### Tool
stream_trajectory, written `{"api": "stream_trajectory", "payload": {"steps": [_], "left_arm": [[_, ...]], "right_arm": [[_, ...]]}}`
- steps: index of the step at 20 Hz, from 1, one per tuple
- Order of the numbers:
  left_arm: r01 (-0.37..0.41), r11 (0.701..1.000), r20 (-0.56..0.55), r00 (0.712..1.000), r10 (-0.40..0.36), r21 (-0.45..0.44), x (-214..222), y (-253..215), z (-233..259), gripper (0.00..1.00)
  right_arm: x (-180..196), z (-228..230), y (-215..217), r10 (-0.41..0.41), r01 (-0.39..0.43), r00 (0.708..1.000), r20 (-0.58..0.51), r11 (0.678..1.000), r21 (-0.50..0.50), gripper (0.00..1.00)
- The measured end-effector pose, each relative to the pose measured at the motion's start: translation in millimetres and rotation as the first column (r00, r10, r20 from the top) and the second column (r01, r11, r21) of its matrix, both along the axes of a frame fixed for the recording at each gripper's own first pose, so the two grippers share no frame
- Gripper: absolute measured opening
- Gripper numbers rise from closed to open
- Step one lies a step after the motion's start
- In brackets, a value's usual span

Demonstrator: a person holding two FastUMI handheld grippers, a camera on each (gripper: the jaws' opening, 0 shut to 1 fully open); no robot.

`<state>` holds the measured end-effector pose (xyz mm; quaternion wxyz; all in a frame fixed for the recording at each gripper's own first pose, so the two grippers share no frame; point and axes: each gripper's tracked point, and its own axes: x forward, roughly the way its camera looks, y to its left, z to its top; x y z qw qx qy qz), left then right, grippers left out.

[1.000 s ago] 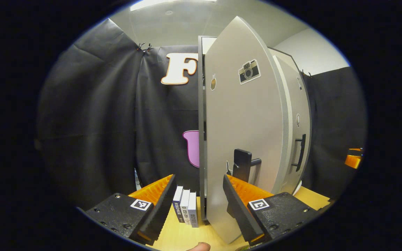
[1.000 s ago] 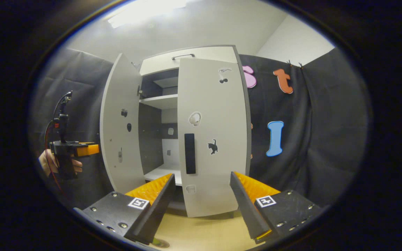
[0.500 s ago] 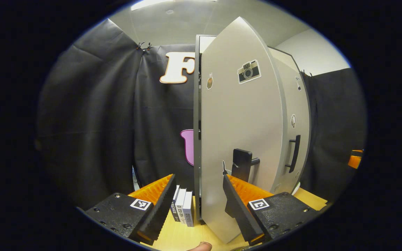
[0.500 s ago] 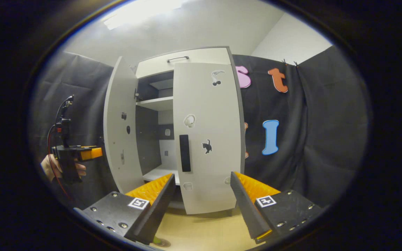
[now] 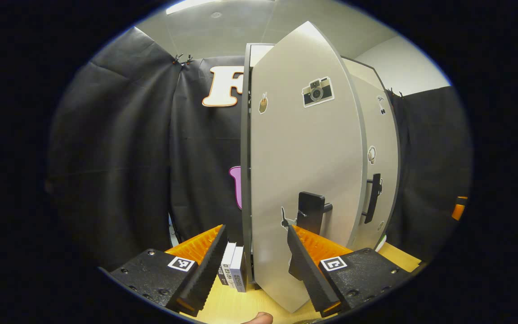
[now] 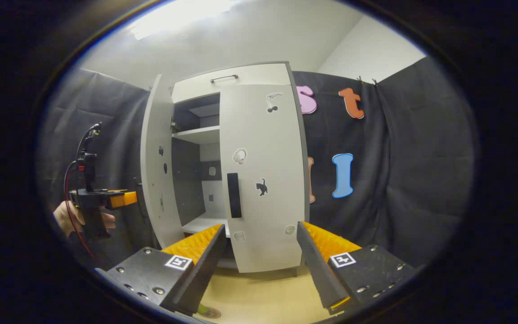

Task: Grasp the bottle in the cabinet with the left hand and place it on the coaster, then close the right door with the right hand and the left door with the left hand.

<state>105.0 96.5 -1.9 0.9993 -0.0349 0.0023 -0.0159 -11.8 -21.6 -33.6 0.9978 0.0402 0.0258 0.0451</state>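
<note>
Closing the doors is the step in hand, I judge. Left door (image 6: 158, 157) stands ajar; right door (image 6: 263, 180) looks shut or nearly so. Left hand-held gripper (image 5: 253, 256), fingers spread and empty, sits near that door's outer face, by its black handle (image 5: 310, 209); next it must push the panel home. Right hand-held gripper (image 6: 259, 252), spread, empty. Left gripper view adds books (image 5: 234, 270) on the worktop (image 5: 241, 306); right gripper view adds bare shelves (image 6: 198, 134). Bottle and coaster: cannot place either.
</note>
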Motion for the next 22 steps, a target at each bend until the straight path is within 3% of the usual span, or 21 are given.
{"api": "stream_trajectory", "payload": {"steps": [5,7,10,18,22], "left_arm": [[0.057,0.998,-0.003,0.998,-0.057,-0.012,0,-36,-1,0.87],[0.029,0.999,0.011,1.000,-0.030,0.017,-5,-40,4,0.90],[-0.006,0.999,0.052,0.999,0.004,0.036,-18,-45,14,0.94],[0.005,1.000,0.024,1.000,-0.005,0.013,-87,-57,1,0.95],[0.014,1.000,0.006,1.000,-0.014,0.006,-99,-52,-14,0.95]], "right_arm": [[-11,3,-3,-0.007,0.007,1.000,-0.008,1.000,0.003,0.93],[-16,5,-4,-0.012,0.012,1.000,-0.013,1.000,-0.005,0.96],[-25,10,-1,0.002,-0.002,1.000,-0.002,1.000,-0.011,0.93],[-33,10,15,0.071,-0.070,0.997,0.025,0.997,-0.032,0.96],[-41,4,38,0.088,-0.087,0.996,0.020,0.995,-0.040,0.96]]}}
